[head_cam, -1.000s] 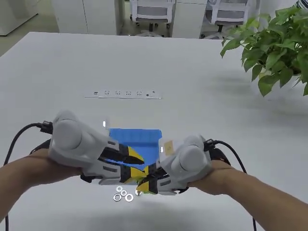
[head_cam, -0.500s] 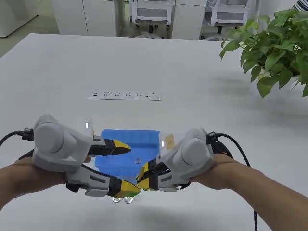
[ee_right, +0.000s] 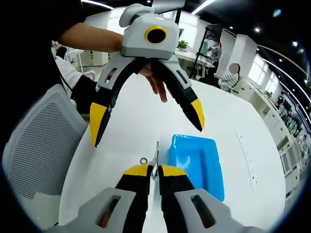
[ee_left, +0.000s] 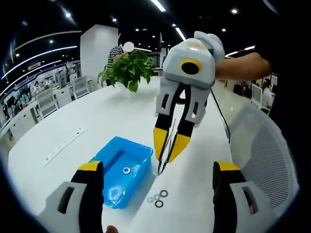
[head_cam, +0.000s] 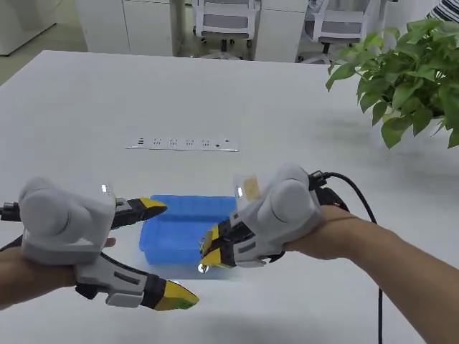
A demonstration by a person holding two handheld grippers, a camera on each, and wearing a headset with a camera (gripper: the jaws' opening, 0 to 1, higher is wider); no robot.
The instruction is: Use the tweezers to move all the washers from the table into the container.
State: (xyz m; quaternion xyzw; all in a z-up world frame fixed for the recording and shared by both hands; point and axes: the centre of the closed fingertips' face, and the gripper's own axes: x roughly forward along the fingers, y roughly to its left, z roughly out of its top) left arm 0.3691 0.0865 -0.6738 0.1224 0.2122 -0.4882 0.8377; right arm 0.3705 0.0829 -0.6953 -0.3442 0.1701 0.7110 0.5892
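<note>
Your right gripper clamps the tweezers in its jaws, the left gripper gapes wide; nip each light, slippery washer by its rim.

We get bright, even overhead light here, so the white table shows just faint soft shadows. Both gripper views bend hard toward the edges, the ceiling strips blow out, and the far background goes mushy.
</note>
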